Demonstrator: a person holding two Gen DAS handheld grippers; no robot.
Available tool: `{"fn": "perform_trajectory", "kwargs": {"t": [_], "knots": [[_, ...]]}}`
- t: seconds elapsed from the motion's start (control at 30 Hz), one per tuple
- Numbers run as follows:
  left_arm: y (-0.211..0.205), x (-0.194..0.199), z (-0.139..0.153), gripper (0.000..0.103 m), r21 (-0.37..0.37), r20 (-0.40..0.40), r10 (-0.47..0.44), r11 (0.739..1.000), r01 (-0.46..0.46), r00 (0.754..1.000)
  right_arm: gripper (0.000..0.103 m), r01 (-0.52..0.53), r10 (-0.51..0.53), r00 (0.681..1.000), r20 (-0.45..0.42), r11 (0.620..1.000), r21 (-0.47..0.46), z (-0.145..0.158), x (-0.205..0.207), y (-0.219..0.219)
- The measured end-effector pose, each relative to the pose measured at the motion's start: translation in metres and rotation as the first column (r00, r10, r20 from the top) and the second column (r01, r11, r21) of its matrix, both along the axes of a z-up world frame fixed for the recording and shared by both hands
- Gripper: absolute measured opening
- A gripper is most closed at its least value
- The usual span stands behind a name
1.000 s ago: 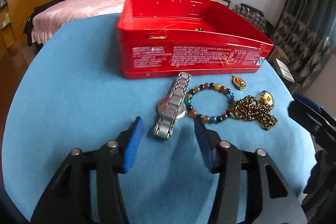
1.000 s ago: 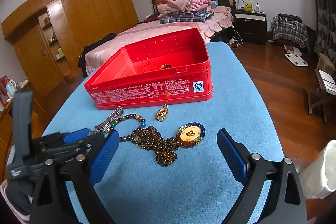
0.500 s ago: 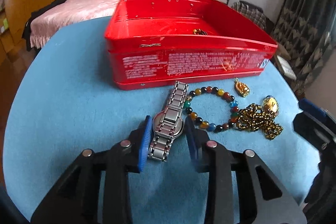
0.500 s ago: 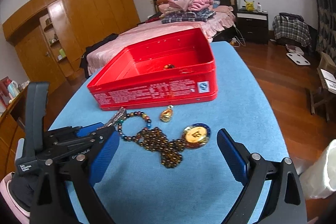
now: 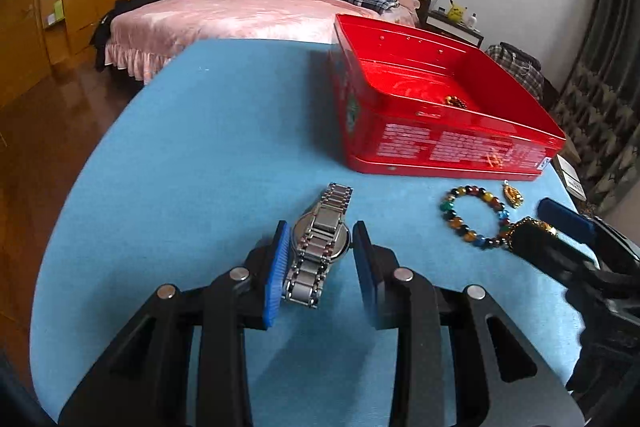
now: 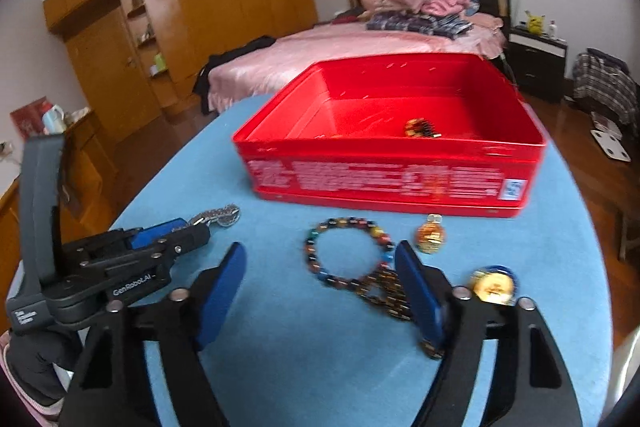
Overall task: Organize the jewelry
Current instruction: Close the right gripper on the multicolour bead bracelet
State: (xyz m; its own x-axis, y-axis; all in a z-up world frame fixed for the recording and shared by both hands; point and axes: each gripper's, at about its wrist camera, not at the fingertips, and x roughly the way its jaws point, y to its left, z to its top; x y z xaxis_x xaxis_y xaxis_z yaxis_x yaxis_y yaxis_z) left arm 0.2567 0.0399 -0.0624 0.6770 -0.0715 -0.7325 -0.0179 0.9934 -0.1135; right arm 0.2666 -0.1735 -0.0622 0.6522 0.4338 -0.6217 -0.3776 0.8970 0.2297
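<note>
Indoors, blue tabletop (image 5: 200, 147), pink bed (image 5: 240, 15)

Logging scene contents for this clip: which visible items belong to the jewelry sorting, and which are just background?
Job: red tin; watch between the left gripper fingers; bead bracelet; bead necklace with gold medallion; small gold pendant; right gripper.

Background: bed, folded clothes, wardrobe, nightstand.
</note>
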Motion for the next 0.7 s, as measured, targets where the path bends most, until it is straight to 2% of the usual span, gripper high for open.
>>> {"fn": "perform_trajectory", "kwargs": {"t": [0.1, 0.3, 0.43, 0.6, 0.7], "knots": [[0.002, 0.0, 0.0, 0.03, -0.003, 0.0, -0.005, 1.0, 0.005, 1.0, 0.054, -0.021, 0.021, 0.999, -0.032, 1.0, -0.023, -0.006, 0.01, 0.013], [-0.001, 0.002, -0.002, 0.03, -0.007, 0.001, -0.017, 1.0, 0.017, 1.0, 0.037, -0.046, 0.04, 0.994, -0.104, 0.998, -0.052, -0.02, 0.026, 0.023], [-0.001, 0.002, -0.001, 0.03, -0.014, 0.004, -0.02, 1.0, 0.02, 1.0, 0.031, -0.06, 0.048, 0.988, -0.144, 0.995, -0.079, -0.029, 0.035, 0.026], [-0.004, 0.002, 0.0, 0.03, -0.017, 0.006, -0.027, 0.999, 0.027, 1.0, 0.009, -0.058, 0.04, 0.989, -0.139, 0.99, -0.129, -0.029, 0.039, 0.026], [-0.007, 0.001, 0.001, 0.03, -0.02, 0.007, -0.035, 0.999, 0.035, 0.999, 0.008, -0.061, 0.045, 0.988, -0.147, 0.993, -0.103, -0.028, 0.038, 0.021]]}}
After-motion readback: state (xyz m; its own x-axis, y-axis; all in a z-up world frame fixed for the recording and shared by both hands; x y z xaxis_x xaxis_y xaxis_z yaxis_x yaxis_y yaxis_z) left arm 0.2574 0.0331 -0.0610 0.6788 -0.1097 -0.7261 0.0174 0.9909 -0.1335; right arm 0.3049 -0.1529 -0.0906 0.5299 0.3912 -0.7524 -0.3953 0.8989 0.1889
